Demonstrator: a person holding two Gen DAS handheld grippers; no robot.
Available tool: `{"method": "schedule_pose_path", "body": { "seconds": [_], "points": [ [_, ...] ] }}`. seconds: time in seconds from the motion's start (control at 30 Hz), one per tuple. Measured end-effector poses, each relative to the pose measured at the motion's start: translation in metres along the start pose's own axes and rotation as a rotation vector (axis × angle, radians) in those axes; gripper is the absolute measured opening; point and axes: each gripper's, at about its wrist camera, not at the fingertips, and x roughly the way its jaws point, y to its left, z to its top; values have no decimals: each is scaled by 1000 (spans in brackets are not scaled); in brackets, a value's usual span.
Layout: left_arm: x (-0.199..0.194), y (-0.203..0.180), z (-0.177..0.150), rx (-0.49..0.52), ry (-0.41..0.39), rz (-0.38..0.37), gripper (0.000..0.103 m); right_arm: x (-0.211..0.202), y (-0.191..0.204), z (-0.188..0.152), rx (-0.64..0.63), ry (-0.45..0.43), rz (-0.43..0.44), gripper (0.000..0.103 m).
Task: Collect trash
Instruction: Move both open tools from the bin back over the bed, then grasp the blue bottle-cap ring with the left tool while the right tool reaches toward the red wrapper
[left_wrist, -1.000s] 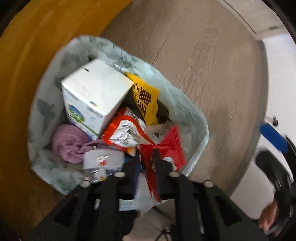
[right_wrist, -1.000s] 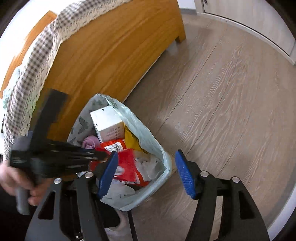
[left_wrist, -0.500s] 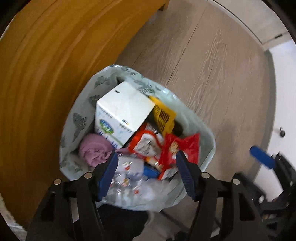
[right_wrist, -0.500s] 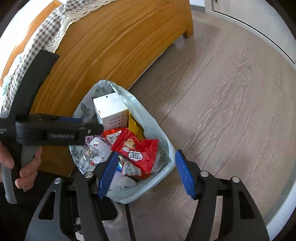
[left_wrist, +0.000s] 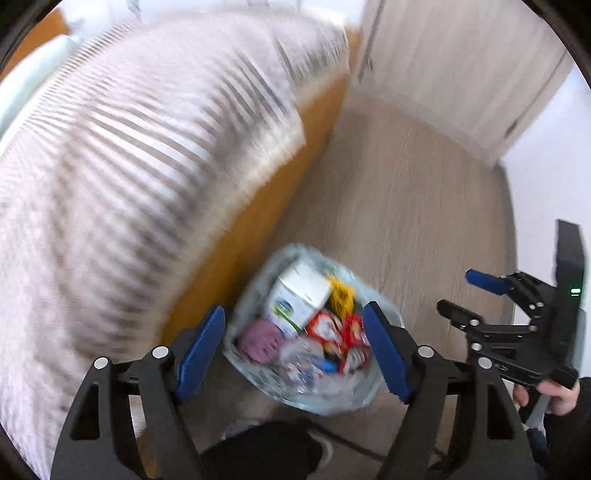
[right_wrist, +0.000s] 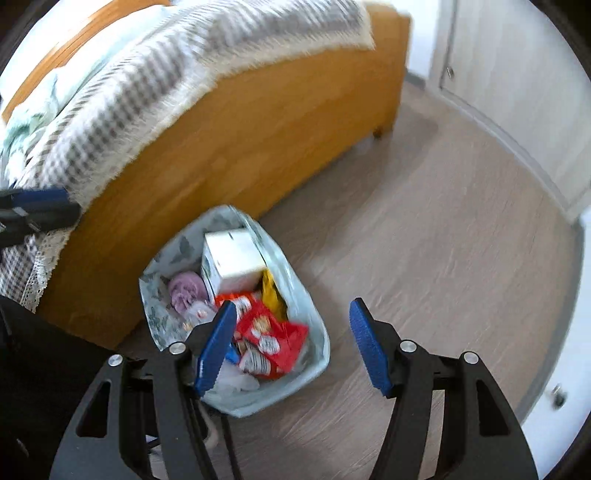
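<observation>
Wooden floor (right_wrist: 443, 240) beside the bed (right_wrist: 258, 122) carried a full trash bag (right_wrist: 314, 347) holding a carton (right_wrist: 232, 258) and wrappers (right_wrist: 273, 336). Left tool (left_wrist: 295, 347) and right tool (right_wrist: 291, 343) gaped wide, empty. No loose trash visible; collection judged nearly complete.

Open pale trash bag (right_wrist: 314, 332) on floor, white box (right_wrist: 232, 258), red wrappers (right_wrist: 273, 336), pink wad (right_wrist: 186, 290) inside
</observation>
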Motion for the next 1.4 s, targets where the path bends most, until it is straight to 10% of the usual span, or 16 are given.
{"method": "schedule_pose_path", "body": {
  "seconds": [0.43,0.63,0.83,0.97,1.1,1.4],
  "points": [
    [-186,221,-65,-405,-400,126,76,-53,160,63,-292,-221,94,62],
    [-198,354,-117,-864,-466,162,72,-61,230,77,-371,-263,147,62],
    [-142,441,-126,-1092,-393,50,48,-50,277,83,-409,-230,191,62],
    [-106,455,-121,-1125,-356,-3,41,-43,302,89,-452,-219,189,62],
    [-95,455,-120,-1100,-377,-49,5,-39,325,101,-476,-217,196,62],
    [-160,452,-144,-1030,-481,131,3,-16,438,140,-585,-265,248,62]
  ]
}}
